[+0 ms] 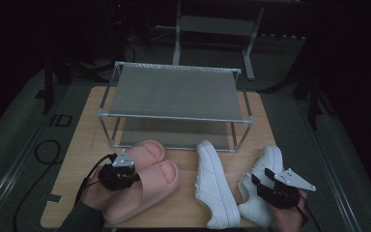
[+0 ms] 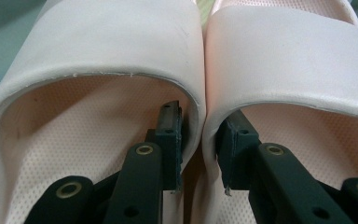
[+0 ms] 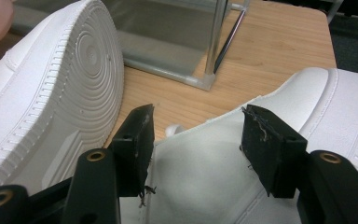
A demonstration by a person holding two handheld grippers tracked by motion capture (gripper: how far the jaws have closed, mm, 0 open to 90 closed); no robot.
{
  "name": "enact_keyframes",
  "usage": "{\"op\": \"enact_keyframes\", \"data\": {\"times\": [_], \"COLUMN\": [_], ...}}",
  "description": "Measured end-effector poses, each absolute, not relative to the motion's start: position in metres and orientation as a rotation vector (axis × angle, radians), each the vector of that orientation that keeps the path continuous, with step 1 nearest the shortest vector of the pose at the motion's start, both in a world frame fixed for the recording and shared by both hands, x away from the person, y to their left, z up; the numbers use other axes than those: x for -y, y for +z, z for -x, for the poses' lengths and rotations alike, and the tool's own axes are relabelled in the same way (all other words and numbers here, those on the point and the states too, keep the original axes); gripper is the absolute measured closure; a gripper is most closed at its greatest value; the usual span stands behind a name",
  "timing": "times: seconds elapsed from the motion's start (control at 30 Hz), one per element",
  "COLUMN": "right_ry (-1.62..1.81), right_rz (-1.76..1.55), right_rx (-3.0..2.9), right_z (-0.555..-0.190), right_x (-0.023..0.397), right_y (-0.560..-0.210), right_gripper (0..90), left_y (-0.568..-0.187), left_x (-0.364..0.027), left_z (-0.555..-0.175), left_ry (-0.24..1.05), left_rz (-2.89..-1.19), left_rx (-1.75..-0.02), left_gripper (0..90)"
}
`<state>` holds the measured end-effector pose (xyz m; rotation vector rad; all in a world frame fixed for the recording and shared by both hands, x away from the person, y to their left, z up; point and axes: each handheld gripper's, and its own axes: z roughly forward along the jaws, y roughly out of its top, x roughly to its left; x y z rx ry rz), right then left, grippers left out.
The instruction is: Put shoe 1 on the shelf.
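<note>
Dim surroundings frame the wooden counter (image 1: 270,121), where the left tongs (image 2: 200,140) pinch the touching inner walls of the pink slippers (image 1: 147,181) near its front-left corner and should squeeze evenly, while the right tongs (image 3: 200,144) stand spread over the white sneaker (image 3: 223,177).

Dim high view, brighter, sharp close-ups.

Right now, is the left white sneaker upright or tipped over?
Tipped on its side. The left white sneaker shows its grooved sole in the right gripper view; the right white sneaker stands sole-down on the table.
</note>
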<state>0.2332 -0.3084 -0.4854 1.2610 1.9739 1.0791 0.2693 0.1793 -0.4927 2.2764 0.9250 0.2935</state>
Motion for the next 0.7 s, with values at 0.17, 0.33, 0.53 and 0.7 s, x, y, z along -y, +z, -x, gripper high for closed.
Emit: {"op": "enact_keyframes", "data": {"times": [0.17,0.33,0.53,0.7], "right_ry": [1.081,1.081,1.081,1.08], "right_rz": [-1.262,-1.26,-1.26,-1.262], "right_rx": [-1.975,-1.975,-1.975,-1.976], "right_z": [-0.233,-0.233,-0.233,-0.233], "right_x": [0.308,0.309,0.309,0.308], "right_y": [-0.486,-0.485,-0.486,-0.485], "right_gripper": [43.3,43.3,43.3,43.3], "left_y": [-0.488,-0.485,-0.481,-0.479], "left_x": [-0.178,-0.176,-0.173,-0.172], "left_z": [-0.272,-0.275,-0.281,-0.286], "left_ry": [0.306,0.315,0.33,0.34], "left_rz": [-2.283,-2.288,-2.291,-2.293], "left_rx": [-0.91,-0.9,-0.891,-0.89], "left_gripper": [71.9,71.8,71.7,71.7]}}
